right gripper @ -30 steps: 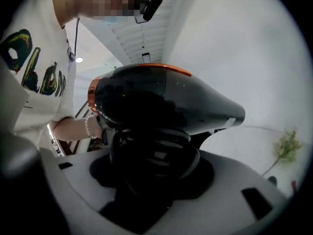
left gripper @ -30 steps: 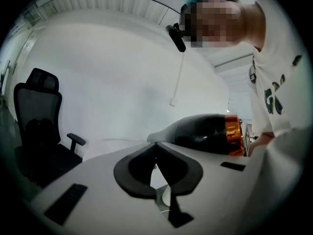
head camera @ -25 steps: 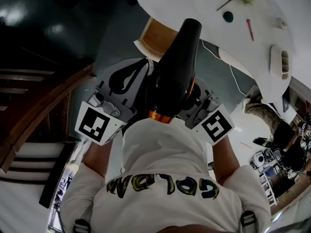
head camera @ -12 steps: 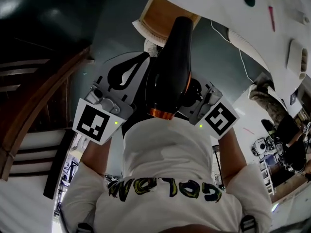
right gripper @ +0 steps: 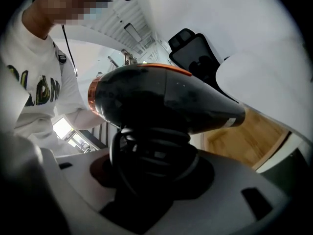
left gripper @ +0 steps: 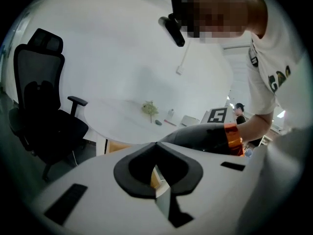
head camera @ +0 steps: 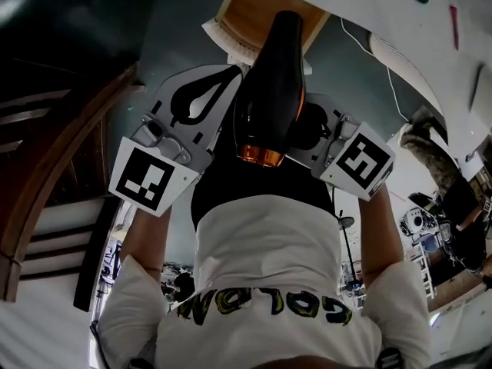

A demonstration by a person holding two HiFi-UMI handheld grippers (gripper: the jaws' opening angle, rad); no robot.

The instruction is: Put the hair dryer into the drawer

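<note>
One white tabletop fills the top right, w/ an open wooden drawer just under its edge. The hair dryer hangs in the air near the drawer mouth, nozzle toward it, not yet inside. Right tool is clamped on the handle, over the wound cord. Left tool is closed on nothing, just beside. Likely handling: rigid glossy shell, prob. slippery, nose-heavy. The handle looks the best grip pt, though the cord wraps may shift.
</note>
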